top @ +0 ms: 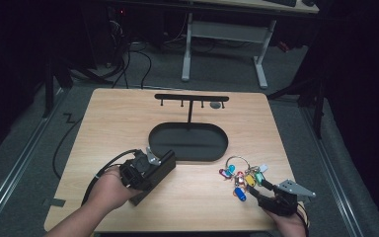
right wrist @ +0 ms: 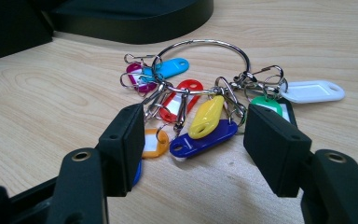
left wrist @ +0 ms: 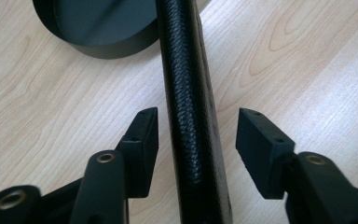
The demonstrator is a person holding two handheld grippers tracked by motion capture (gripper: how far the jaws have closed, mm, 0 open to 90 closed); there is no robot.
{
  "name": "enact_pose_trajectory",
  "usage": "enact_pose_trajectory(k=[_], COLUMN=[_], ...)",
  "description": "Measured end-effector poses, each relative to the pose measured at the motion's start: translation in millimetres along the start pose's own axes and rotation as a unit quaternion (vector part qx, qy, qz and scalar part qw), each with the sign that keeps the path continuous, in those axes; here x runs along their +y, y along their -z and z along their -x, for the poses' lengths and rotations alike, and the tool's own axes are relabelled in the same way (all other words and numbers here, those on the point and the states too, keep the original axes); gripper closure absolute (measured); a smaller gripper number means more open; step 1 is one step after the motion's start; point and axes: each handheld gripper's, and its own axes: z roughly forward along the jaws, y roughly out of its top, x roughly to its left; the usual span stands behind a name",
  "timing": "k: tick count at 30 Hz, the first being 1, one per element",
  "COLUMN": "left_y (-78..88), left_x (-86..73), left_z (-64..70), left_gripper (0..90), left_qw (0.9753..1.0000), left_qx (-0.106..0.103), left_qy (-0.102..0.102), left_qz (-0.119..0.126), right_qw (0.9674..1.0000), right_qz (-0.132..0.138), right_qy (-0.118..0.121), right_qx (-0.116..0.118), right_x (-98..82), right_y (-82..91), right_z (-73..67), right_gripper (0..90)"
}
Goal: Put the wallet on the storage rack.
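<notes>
Left gripper (left wrist: 196, 135) open, jaws straddling black case (left wrist: 191, 116), pads clear. Right gripper (right wrist: 193, 140) open over key ring (right wrist: 200, 88).

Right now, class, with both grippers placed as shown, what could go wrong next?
1. The left gripper straddles the black case, but its pads aren't touching it; lifting now could leave it behind.
2. The right gripper is open over the key tags; closing might pinch one tag, leaving the ring swinging.
3. The tray lies close by and could be knocked.
</notes>
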Motion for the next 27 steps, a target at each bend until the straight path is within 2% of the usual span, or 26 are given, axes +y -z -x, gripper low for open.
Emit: enact_pose_trajectory(k=[4,10,13,16,19,21,23,26,27], left_y=[-0.8,-5.5,-7.1,-10.3,-12.2,-14.2,-14.3,-14.1,-14.2], left_x=[5.1,5.6,4.1,-1.4,-5.3,-10.4,-11.5,-13.6,-14.2], left_z=[-3.3,-9.7,-9.9,-10.1,-11.2,-13.1,-13.3,-12.2,-12.8], left_gripper=[53.7,54.8,55.9,61.0,64.8,66.8,68.1,71.3,71.3], left_qw=[0.9997,0.9988,0.9987,0.9985,0.9987,0.9988,0.9989,0.9994,0.9993], left_qx=[-0.004,-0.013,-0.017,-0.033,-0.036,-0.042,-0.043,-0.029,-0.03], left_qy=[-0.002,0.015,0.017,0.016,0.017,0.021,0.017,-0.018,-0.021], left_qz=[-0.024,-0.045,-0.045,-0.04,-0.032,-0.017,-0.013,-0.008,-0.006], right_qw=[1.0,1.0,1.0,1.0,1.0,0.9999,0.9999,0.9999,0.9999], right_qz=[-0.001,0.002,0.003,-0.003,-0.005,-0.005,-0.006,-0.007,-0.009], right_qy=[0.001,0.004,0.004,0.005,0.005,0.009,0.008,0.007,0.006], right_qx=[0.002,0.004,0.005,0.005,0.004,0.003,0.003,0.0,0.0], right_x=[0.0,0.7,0.8,-0.1,-0.4,-0.6,-1.0,-1.5,-1.8], right_y=[-1.2,0.2,0.3,-1.4,-1.5,-1.5,-1.6,-1.7,-1.8], right_z=[1.1,0.3,0.1,-0.7,-1.8,-2.3,-2.3,-2.2,-2.0], right_gripper=[38.6,38.7,38.6,38.7,38.7,38.7,38.7,38.7,38.7])
